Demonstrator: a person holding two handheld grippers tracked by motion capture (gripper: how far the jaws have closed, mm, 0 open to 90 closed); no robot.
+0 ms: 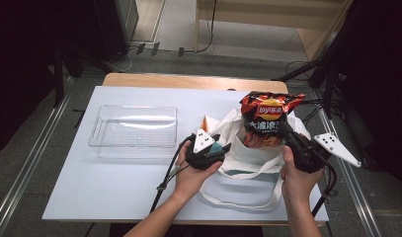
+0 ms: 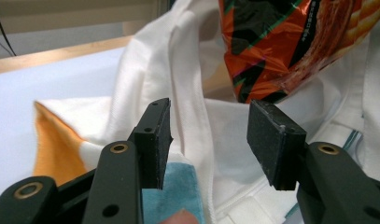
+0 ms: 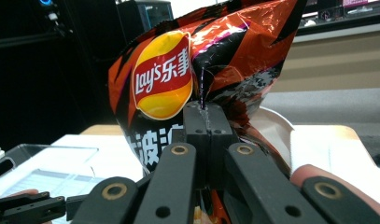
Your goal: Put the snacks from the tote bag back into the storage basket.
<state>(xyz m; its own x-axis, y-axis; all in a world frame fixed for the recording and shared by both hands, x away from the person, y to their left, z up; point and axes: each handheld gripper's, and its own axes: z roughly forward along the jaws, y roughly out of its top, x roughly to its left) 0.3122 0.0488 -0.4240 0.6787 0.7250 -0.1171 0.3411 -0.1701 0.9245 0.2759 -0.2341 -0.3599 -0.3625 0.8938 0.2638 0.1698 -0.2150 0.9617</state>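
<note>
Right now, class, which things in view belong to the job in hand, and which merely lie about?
In the job:
chip bag, pinched by the right gripper
white tote bag
left gripper, jaws apart at the tote's edge

Lying about:
clear tray

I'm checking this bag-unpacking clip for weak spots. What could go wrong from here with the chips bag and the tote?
1. The right gripper pinches only a thin fold of the chips bag; the slick foil could slip or tear.
2. The left gripper is open around the edge of the white tote bag, so the tote may lift with the chips.
3. The clear tray sits apart to the left; a swinging bag might drop short.
</note>
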